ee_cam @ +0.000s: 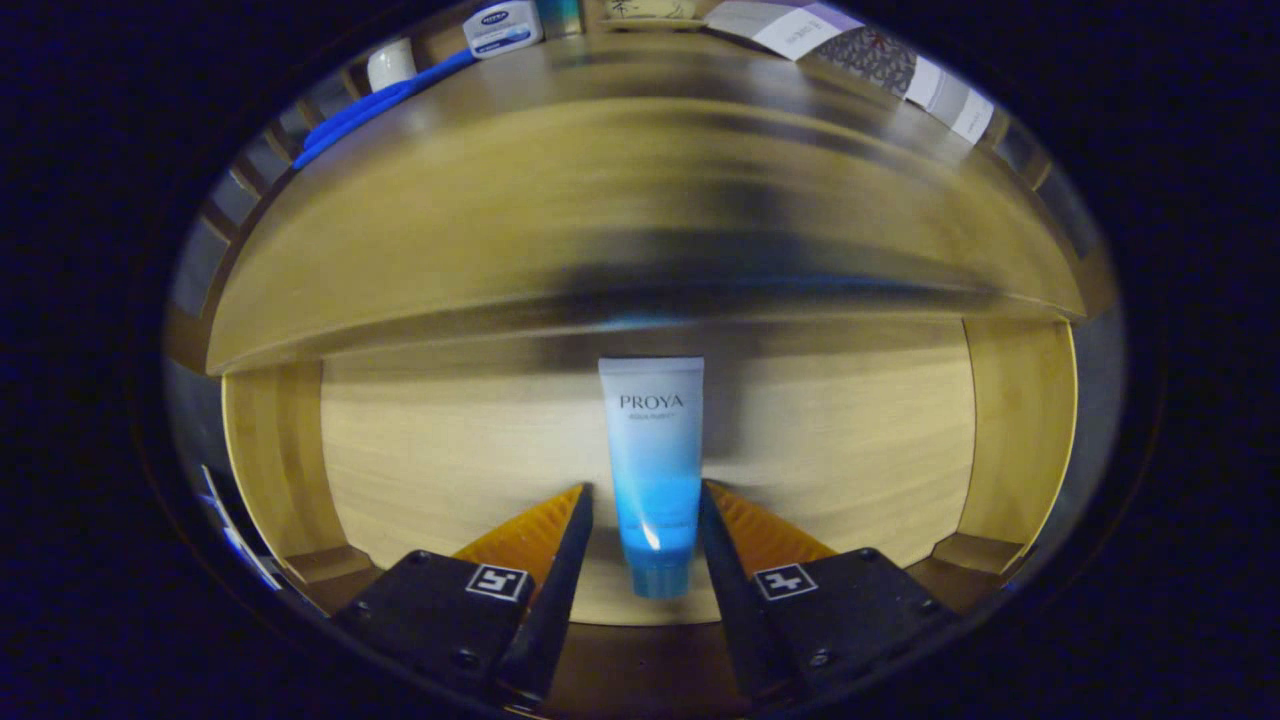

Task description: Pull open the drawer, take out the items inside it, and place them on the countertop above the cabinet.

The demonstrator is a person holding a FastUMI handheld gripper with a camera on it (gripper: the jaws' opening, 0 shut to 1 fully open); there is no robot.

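A blue and white tube is seen lying flat on the wooden floor of the open drawer. Its cap end points toward the gripper and its flat end points away, toward the back of the drawer. The lower part of the tube lies between the two fingers. A thin gap is seen on each side, so the fingers are spread apart and nothing is squeezed.

The drawer's side walls stand well apart from the tube, left and right. Nothing else is seen lying in the drawer near the tube.

Above the drawer, the wooden countertop sticks out over the tube's far end. It looks blurred. At the back of the countertop, a small white jar with a blue label, a blue cloth and some patterned boxes are seen.
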